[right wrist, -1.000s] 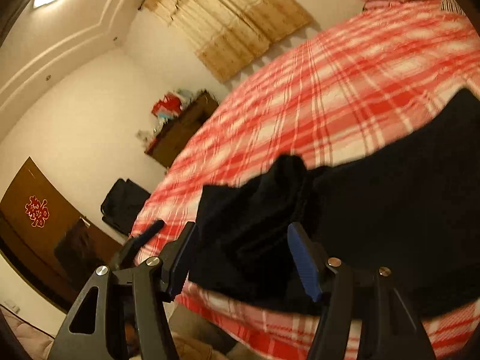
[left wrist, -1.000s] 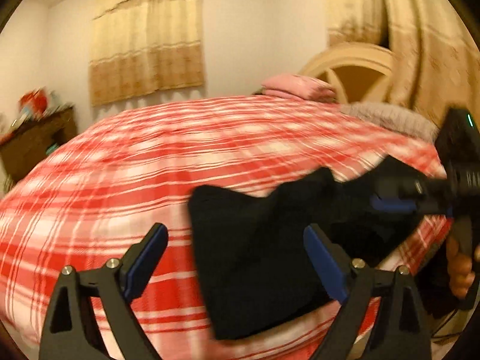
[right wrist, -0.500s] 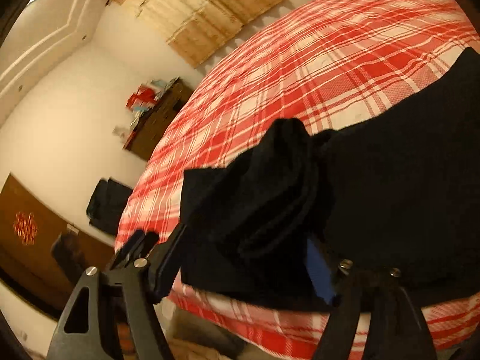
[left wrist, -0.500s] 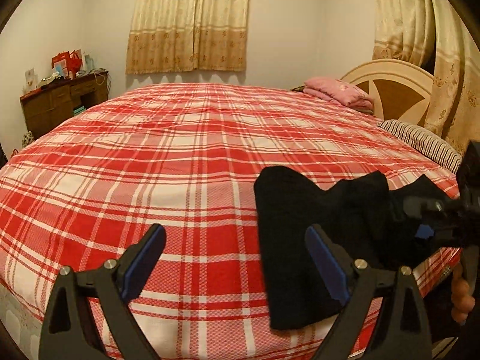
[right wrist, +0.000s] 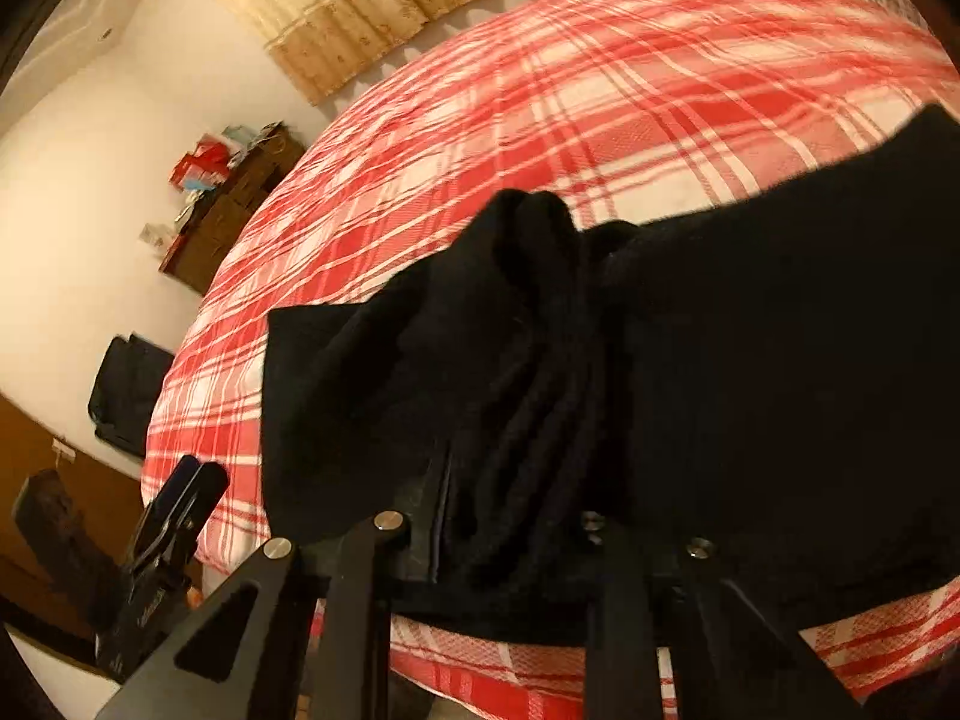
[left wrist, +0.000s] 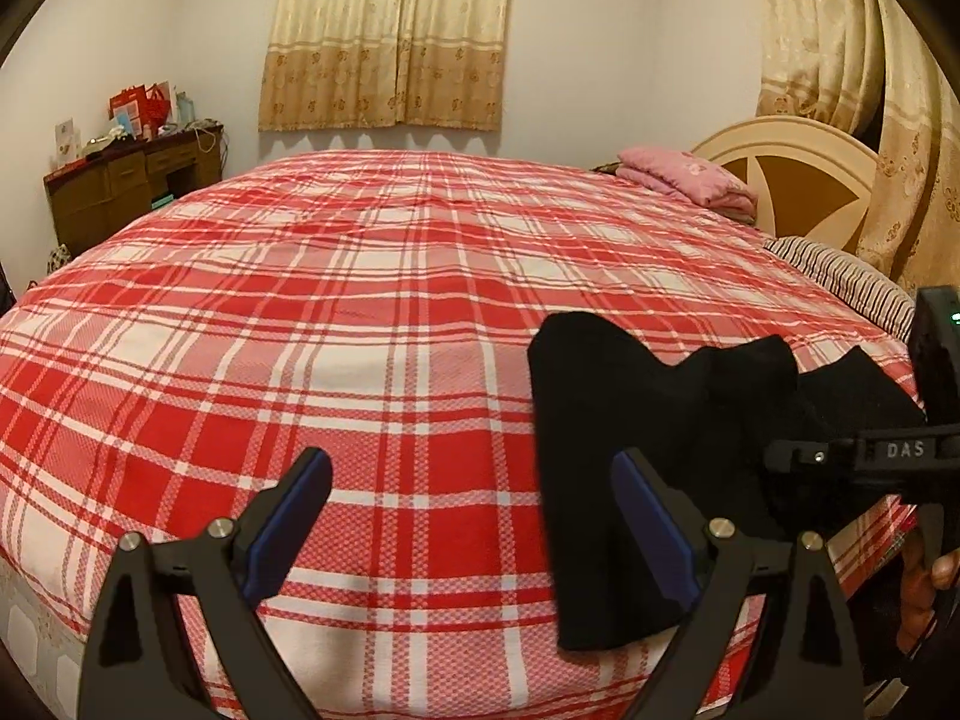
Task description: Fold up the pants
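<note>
In the right wrist view, the fingertips of the right gripper [right wrist: 510, 516] are buried in a bunched fold of the black fabric pants [right wrist: 750, 372], so the jaw gap cannot be seen. The pants are cut off by the right edge there. The red and white plaid bedspread [right wrist: 630, 90] is smeared by blur. In the left wrist view, the small items on the brown wooden dresser [left wrist: 129, 177] are too small to be identified.

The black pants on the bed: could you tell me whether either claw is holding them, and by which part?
The right claw is shut on a bunched fold at the near edge of the black pants; the left claw is open, holding nothing.
</note>
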`<state>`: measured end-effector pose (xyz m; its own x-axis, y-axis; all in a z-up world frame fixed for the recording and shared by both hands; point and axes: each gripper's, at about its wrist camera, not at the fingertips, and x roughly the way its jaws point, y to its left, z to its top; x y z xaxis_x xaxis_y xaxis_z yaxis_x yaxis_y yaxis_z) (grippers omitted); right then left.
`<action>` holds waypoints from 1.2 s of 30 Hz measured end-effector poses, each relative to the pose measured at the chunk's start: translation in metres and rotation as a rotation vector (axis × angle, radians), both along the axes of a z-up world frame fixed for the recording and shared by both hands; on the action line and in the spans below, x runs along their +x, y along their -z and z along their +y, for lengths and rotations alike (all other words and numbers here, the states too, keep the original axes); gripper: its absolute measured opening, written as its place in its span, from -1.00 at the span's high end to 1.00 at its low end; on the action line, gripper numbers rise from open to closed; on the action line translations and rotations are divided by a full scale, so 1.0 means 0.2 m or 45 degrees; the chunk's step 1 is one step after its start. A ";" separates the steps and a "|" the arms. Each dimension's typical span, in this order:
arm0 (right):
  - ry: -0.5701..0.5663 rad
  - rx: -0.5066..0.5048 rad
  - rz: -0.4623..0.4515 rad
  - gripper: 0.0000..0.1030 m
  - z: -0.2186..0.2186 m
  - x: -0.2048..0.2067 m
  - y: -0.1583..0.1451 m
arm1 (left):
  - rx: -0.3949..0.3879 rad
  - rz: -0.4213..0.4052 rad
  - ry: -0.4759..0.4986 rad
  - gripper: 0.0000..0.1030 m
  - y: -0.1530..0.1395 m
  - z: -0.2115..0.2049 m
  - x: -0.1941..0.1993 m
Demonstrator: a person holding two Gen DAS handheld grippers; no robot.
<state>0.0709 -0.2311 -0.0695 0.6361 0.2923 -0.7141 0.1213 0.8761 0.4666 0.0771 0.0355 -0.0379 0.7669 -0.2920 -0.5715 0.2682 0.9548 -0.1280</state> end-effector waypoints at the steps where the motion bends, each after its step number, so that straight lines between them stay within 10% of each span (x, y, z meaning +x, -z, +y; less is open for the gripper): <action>1: -0.034 -0.020 -0.030 0.56 0.02 -0.01 -0.04 | 0.006 -0.003 -0.004 -0.87 0.00 0.00 0.00; 12: -0.156 -0.185 -0.366 0.57 -0.28 -0.29 -0.57 | 0.034 -0.042 0.002 -0.87 -0.06 -0.06 -0.02; 21: 0.137 -0.015 -0.140 0.57 -0.97 -0.40 -0.05 | 0.104 -0.055 0.078 -0.87 -0.08 -0.21 -0.05; 30: 0.215 0.056 -0.276 0.05 -1.01 -0.54 -0.18 | 0.170 -0.022 0.082 -0.87 -0.06 -0.28 -0.06; 33: 0.485 -0.095 -0.354 -0.23 -1.06 -0.71 -0.30 | 0.165 -0.004 0.088 -0.87 -0.05 -0.29 -0.06; 36: 0.427 -0.431 -0.395 -0.23 -0.88 -0.71 -0.41 | 0.177 -0.003 0.113 -0.87 -0.05 -0.34 -0.06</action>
<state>-0.0713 -0.4080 0.0126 0.8496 -0.1745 -0.4978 0.3207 0.9201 0.2249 0.0645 -0.0322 -0.0282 0.7429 -0.2770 -0.6094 0.3523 0.9359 0.0041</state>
